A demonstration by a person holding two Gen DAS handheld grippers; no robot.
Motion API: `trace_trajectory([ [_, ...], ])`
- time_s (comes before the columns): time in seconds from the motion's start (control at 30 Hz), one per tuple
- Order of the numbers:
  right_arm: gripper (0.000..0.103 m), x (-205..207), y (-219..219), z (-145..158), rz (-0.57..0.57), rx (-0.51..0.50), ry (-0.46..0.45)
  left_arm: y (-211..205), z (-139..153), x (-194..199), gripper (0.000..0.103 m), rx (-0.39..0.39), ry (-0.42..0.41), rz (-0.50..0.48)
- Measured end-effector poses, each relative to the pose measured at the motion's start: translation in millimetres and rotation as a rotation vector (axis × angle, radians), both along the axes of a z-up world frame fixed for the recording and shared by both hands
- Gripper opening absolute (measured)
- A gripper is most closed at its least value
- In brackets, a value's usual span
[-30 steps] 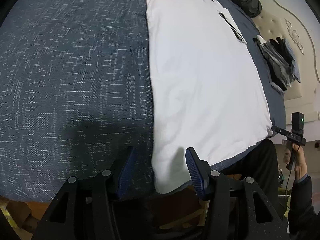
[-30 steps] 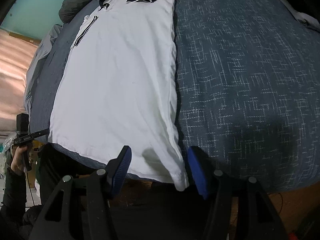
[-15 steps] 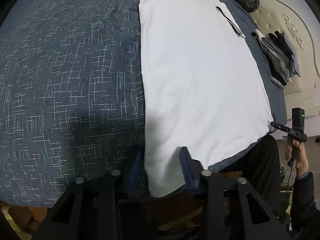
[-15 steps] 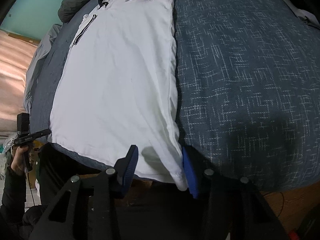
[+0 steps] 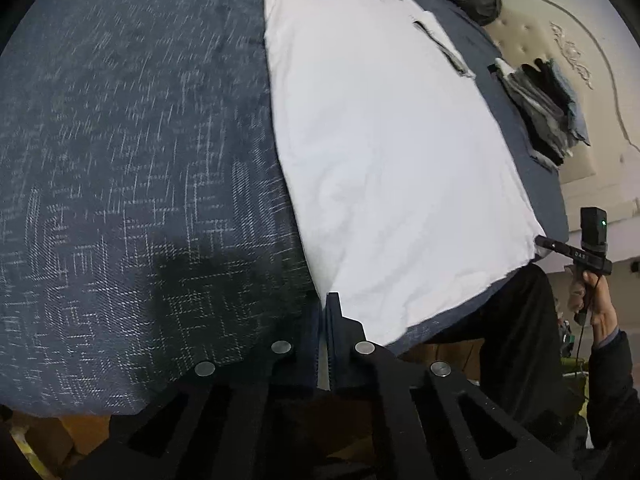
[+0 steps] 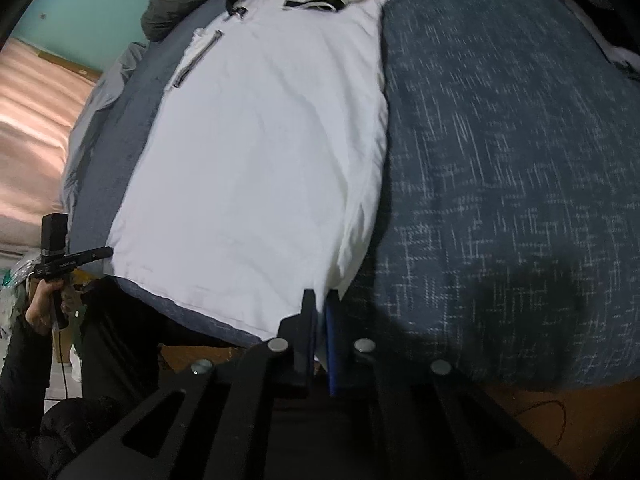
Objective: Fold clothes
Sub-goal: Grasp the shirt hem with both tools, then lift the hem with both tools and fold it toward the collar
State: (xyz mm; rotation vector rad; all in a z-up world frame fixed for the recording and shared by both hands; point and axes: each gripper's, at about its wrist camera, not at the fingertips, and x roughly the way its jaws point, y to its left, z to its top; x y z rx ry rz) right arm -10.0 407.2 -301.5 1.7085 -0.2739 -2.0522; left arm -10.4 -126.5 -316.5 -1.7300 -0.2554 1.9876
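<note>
At six o'clock in each wrist view, the left gripper and right gripper each pinch a near corner of the white shirt, which lies flat on the blue bed cover, collar far toward twelve o'clock.

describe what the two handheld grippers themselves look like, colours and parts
Both are matte black with speckled, angular linkage arms pinned by round silver rivets. The right gripper shows a blue finger pad. Seen from the side, the left gripper carries a black box with a green light, a pistol handle and a trailing black cable.
</note>
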Motion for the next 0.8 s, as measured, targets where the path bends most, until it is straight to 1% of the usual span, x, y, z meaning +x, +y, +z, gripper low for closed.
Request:
trace_trajectory([
  [0.1,0.003,-0.7,-2.1,12.6,0.003,-0.02,0.025,2.0,17.4,-0.4,0.002,0.014,0.04,-0.019],
  [0.23,0.003,-0.6,3.3,37.8,0.0,-0.068,0.074,4.6,47.6,-3.5,0.002,0.045,0.094,-0.032],
  [0.37,0.003,3.6,4.1,63.1,0.017,-0.093,0.119,-1.1,77.5,-0.3,0.002,0.043,0.15,-0.048],
  [0.47,0.003,7.4,2.7,81.7,0.033,-0.108,0.15,-8.8,94.3,3.9,0.002,0.042,0.181,-0.057],
  [0.6,0.003,12.6,0.9,106.4,0.054,-0.127,0.191,-26.6,105.2,16.1,0.002,0.042,0.201,-0.065],
  [0.8,0.003,19.9,-6.1,112.4,0.085,-0.143,0.199,-33.4,110.4,27.7,0.002,0.035,0.213,-0.07],
])
